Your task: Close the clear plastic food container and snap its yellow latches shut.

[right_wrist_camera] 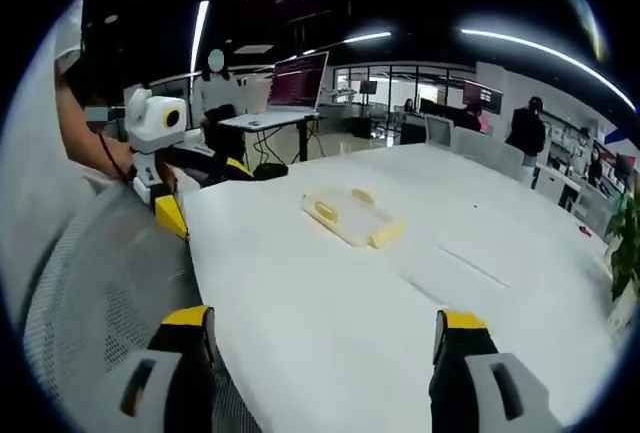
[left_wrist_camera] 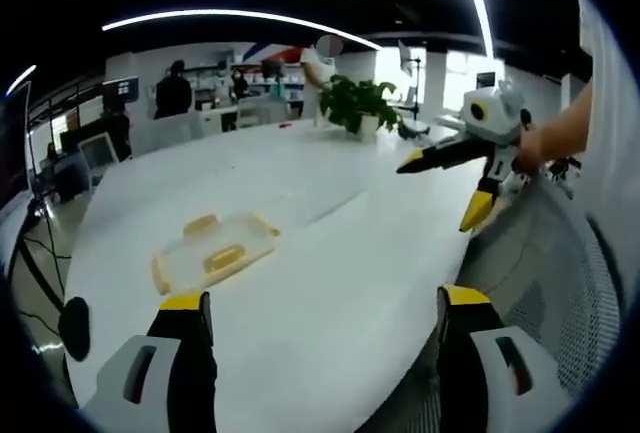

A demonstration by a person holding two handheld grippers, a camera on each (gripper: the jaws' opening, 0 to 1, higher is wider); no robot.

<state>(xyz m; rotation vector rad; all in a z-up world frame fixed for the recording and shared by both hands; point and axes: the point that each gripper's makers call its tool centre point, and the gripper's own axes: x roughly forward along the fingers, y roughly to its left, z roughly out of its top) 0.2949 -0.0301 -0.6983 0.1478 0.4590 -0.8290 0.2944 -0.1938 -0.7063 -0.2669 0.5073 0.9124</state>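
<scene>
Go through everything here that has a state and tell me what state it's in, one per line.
left gripper: open, holding nothing
right gripper: open, holding nothing
clear plastic food container: lying flat on the white table, untouched; lid closed or not, too small to tell
yellow latches: latched or not, cannot tell

clear container (left_wrist_camera: pixel 215 252), yellow latches (left_wrist_camera: pixel 224 257), on table (left_wrist_camera: pixel 330 283)
</scene>
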